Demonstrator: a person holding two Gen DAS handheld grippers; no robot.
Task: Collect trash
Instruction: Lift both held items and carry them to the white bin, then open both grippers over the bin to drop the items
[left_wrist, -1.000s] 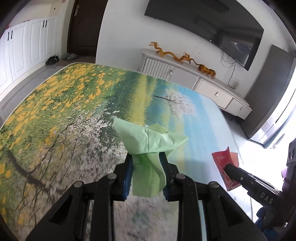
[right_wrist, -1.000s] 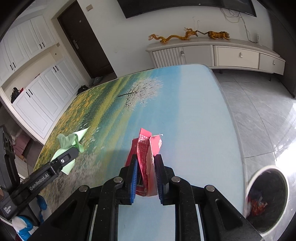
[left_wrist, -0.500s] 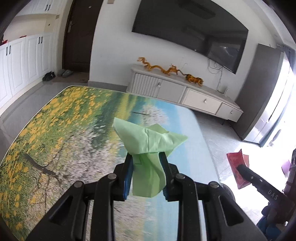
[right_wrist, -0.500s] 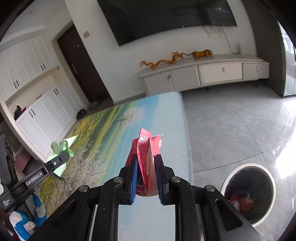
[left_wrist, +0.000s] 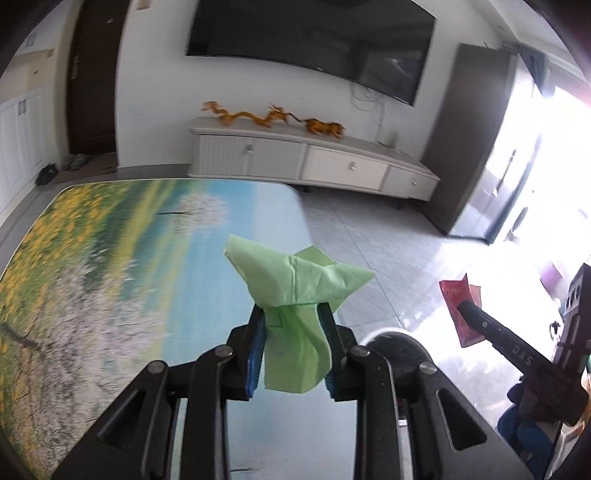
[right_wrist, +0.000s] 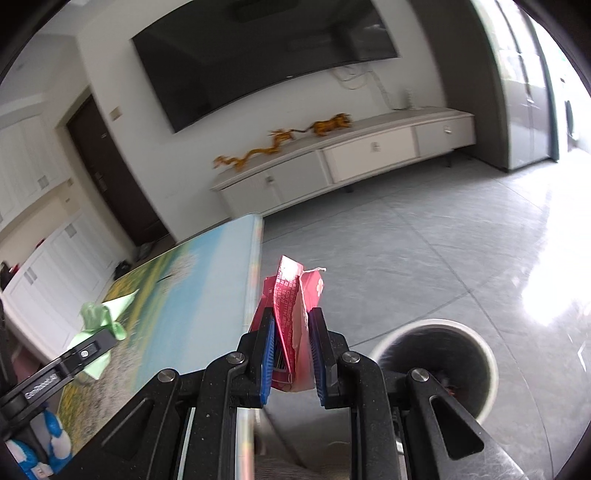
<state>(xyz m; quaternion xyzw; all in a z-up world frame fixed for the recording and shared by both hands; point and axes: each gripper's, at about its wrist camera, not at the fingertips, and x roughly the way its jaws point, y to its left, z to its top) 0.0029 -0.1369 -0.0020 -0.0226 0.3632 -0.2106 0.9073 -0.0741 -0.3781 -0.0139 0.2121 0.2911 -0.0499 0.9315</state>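
Note:
My left gripper (left_wrist: 291, 314) is shut on a crumpled light-green paper (left_wrist: 295, 284), held above the right edge of the landscape-printed table (left_wrist: 110, 258). My right gripper (right_wrist: 291, 321) is shut on a torn red wrapper (right_wrist: 291, 295), held over the grey floor just past the table's edge. A round bin (right_wrist: 436, 365) with a white rim and dark inside stands on the floor, low and right of the right gripper. In the left wrist view the bin's rim (left_wrist: 373, 336) peeks out behind my right-hand finger, and the red wrapper (left_wrist: 458, 299) shows at far right. The green paper (right_wrist: 103, 317) shows at left in the right wrist view.
A long white TV cabinet (left_wrist: 314, 166) with golden dragon figures (left_wrist: 273, 118) stands against the far wall under a large dark screen (left_wrist: 310, 40). A dark door (left_wrist: 92, 85) and white cupboards lie at left. Bright glass doors (left_wrist: 535, 166) are at right.
Both grippers have swung right, off the table toward the floor, each keeping its trash. The bin now sits closer, just beneath the right gripper, and its rim has come into the left wrist view.

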